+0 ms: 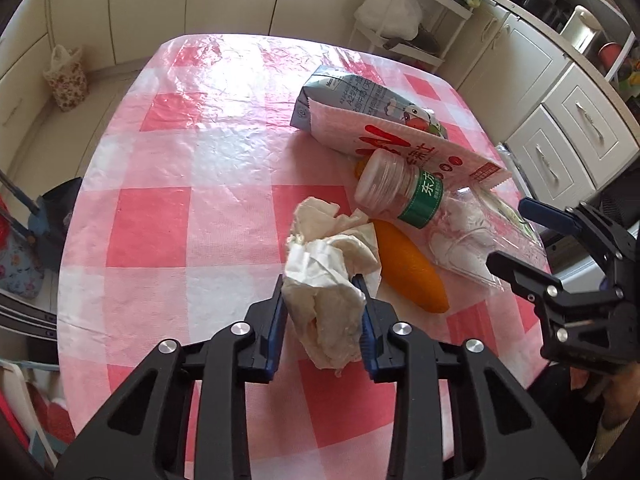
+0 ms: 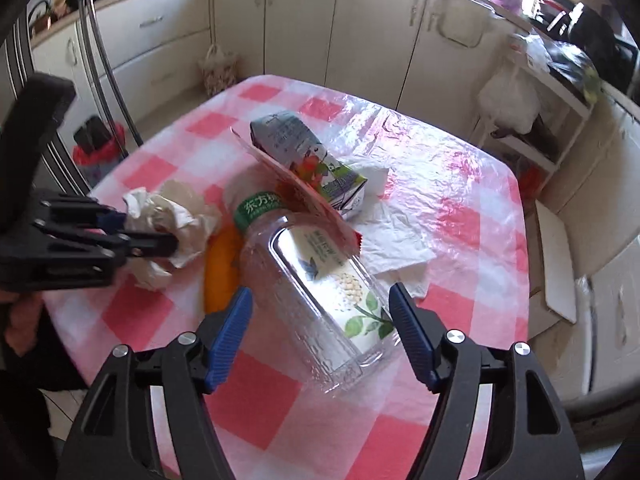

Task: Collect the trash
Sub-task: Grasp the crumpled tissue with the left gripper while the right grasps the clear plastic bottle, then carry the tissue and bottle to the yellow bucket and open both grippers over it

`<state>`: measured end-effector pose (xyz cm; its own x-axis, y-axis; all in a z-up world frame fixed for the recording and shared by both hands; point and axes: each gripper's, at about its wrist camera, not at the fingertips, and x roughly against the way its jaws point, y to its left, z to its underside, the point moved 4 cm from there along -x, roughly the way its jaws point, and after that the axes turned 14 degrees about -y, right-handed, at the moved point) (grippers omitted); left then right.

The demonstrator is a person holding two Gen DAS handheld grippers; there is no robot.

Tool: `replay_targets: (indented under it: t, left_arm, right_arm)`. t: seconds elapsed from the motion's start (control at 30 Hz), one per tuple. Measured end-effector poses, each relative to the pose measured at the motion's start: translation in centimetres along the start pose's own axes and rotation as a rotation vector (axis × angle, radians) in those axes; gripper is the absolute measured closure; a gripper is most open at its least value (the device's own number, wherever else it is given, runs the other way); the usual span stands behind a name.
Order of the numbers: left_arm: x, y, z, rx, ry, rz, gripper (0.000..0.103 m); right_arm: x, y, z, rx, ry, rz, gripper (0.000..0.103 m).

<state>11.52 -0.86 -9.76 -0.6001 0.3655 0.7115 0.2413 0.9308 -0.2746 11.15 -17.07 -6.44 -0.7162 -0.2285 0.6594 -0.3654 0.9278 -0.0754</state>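
My left gripper (image 1: 323,288) is shut on a crumpled white tissue wad (image 1: 328,280) and holds it just above the pink checked tablecloth (image 1: 168,184). The wad also shows in the right wrist view (image 2: 168,220). My right gripper (image 2: 320,296) is open, its jaws either side of a clear plastic bottle (image 2: 320,288) with a green neck label that lies on its side. A grey milk carton (image 2: 304,152), a red-and-white snack wrapper (image 2: 304,192) and an orange peel (image 2: 220,268) lie by the bottle. In the left wrist view the bottle (image 1: 420,204) lies right of the wad.
A flat white paper napkin (image 2: 396,240) lies right of the bottle. Cream kitchen cabinets (image 2: 304,20) surround the table. A floral bag (image 1: 66,80) sits on the floor. A white shelf rack (image 2: 536,120) stands at the far right, a red-lined bin (image 2: 100,152) at the left.
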Motion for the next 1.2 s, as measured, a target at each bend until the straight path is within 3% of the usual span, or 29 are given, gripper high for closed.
replay_targets:
  t: [0.1,0.2,0.3,0.4,0.47,0.57,0.77,0.8,0.83,1.07,1.2]
  left_arm:
    - [0.6,0.5,0.1,0.004,0.000,0.023,0.076]
    - [1.0,0.8,0.3,-0.001,0.010,0.043,0.075]
    - [0.9,0.8,0.4,-0.008,0.019,0.026,0.074]
    - [0.8,0.6,0.5,-0.009,0.023,0.020,0.064]
    - [0.9,0.5,0.5,-0.021,0.021,0.014,0.052]
    - [0.9,0.2,0.6,-0.040,0.016,0.006,0.041]
    - [0.5,-0.4,0.9,-0.093,0.026,-0.018,0.036]
    - [0.4,-0.5,1.0,-0.100,0.027,-0.018,0.036]
    - [0.4,-0.5,1.0,-0.108,0.027,-0.017,0.037]
    - [1.0,-0.2,0.5,-0.101,0.001,-0.001,0.075]
    - [1.5,0.2,0.1,-0.090,-0.017,0.000,0.077]
  right_arm:
    - [0.6,0.6,0.2,0.031,0.023,-0.022,0.045]
    - [1.1,1.0,0.2,0.052,0.053,-0.065,0.046]
    - [0.0,1.4,0.0,0.125,0.080,-0.029,0.045]
    - [-1.7,1.6,-0.3,0.188,0.111,-0.025,0.034]
    - [-2.7,1.6,-0.4,0.226,0.145,-0.033,0.033]
    - [-3.4,1.5,-0.7,0.250,0.173,-0.068,0.033]
    - [-4.7,1.1,0.0,0.214,0.228,-0.130,0.030]
    - [-4.8,1.2,0.3,0.204,0.236,-0.141,0.039]
    - [-4.7,1.2,0.6,0.189,0.245,-0.157,0.042]
    - [-2.5,0.4,2.0,0.019,0.205,-0.186,0.048]
    - [-0.4,-0.3,2.2,-0.097,0.134,-0.208,0.048]
